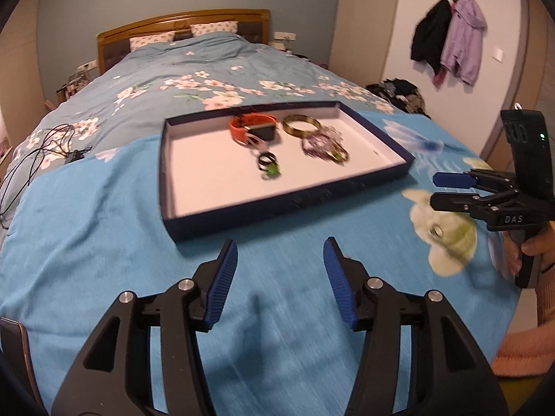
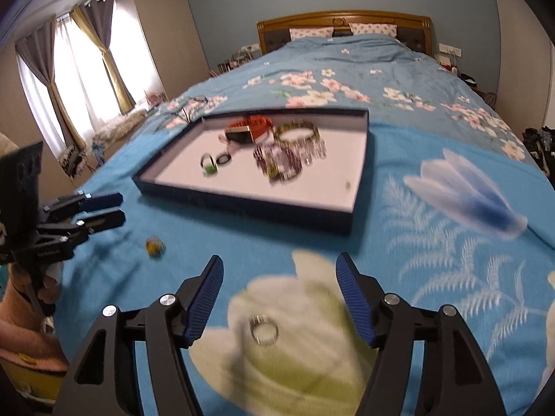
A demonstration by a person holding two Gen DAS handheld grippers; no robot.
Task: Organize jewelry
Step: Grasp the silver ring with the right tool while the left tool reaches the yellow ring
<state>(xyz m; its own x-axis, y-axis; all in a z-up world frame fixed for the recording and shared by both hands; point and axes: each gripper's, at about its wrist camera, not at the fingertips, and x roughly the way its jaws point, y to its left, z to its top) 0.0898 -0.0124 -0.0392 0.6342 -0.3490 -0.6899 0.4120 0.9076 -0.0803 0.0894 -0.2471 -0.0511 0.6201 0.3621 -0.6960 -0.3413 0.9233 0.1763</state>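
Plainly the next piece is the silver ring (image 2: 264,328), lying flat on the blanket (image 2: 399,249) over a pale printed flower, on the bed. It sits between and just short of the right tongs (image 2: 280,298), whose pads are spread and touch nothing. Left tongs (image 1: 280,282) likewise released, empty, hovering over bare blanket short of the tray (image 1: 288,198). A small yellowish bead or charm (image 2: 155,246) lies loose on the blanket near the left tongs; too blurred to name.

Tray already holds an orange watch (image 1: 252,128), a gold bangle (image 1: 301,125), a purple bead bracelet (image 1: 321,145) and two rings (image 1: 267,163), one with a green stone.

Handling, as I judge it:
- Ring is light, rigid, smooth metal; likely slippery against the ribbed pads.
- Lying flat on soft fabric, it may sink or skate aside as the pads close.
- Best hold looks to be across the band's outer edge, pads on opposite sides, tips pressed slightly into the blanket.
- Small target; an off-centre pinch could flick it away.
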